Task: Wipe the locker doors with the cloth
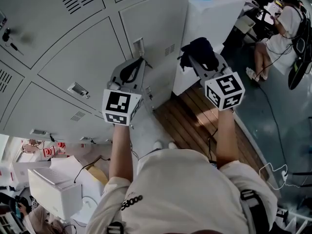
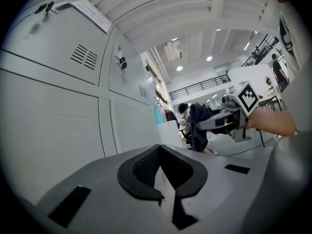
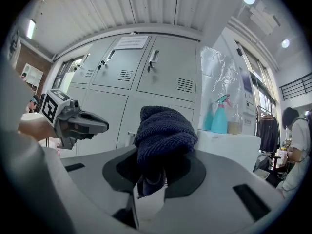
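We find no writing that can be read

A paper notice (image 3: pixel 131 42) sits on an upper locker door (image 3: pixel 170 77), but its print is too small for us to read. In the left gripper view a similar sheet (image 2: pixel 92 14) is just as blurred. A dark print (image 1: pixel 131 202) on the person's shirt (image 1: pixel 185 189) and the red-printed packaging (image 1: pixel 48 151) are also illegible to us.

Left tongs (image 1: pixel 140 60), right tongs (image 1: pixel 197 62) grey, black-lined; white marker cubes (image 1: pixel 121 107), black squares; white short-sleeved shirt (image 1: pixel 185 189).
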